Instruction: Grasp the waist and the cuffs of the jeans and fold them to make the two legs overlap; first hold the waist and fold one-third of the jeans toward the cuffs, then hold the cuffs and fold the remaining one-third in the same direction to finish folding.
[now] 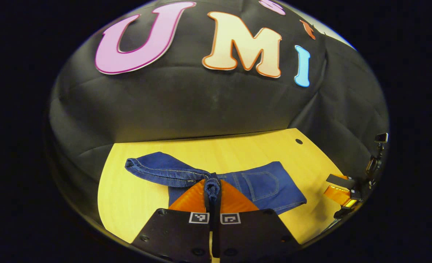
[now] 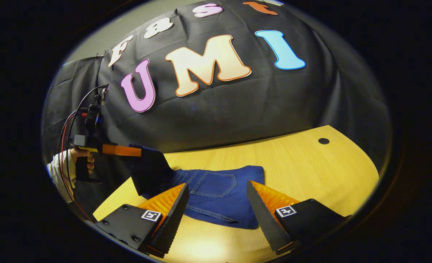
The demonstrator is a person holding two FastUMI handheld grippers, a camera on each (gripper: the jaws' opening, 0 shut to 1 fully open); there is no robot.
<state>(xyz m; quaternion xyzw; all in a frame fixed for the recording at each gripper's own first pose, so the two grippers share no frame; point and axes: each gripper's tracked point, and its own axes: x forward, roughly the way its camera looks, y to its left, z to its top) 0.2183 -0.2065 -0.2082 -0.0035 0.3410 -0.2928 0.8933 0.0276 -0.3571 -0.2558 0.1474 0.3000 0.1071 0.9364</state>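
Clearly left tongs [image 1: 212, 191] pinch jeans [image 1: 263, 184]; right tongs [image 2: 217, 208] gape.

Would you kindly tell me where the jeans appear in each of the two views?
Left gripper view: jeans at lower centre on the table, an edge pinched in the left claw.
Right gripper view: lower centre, beyond the open right claw.
Shared landmark: the back pocket.

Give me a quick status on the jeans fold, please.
Left hand-held gripper shut on jeans, lifting a fold. Right hand-held gripper open, hovering over them. Jeans partly folded on table. Nothing in the way.
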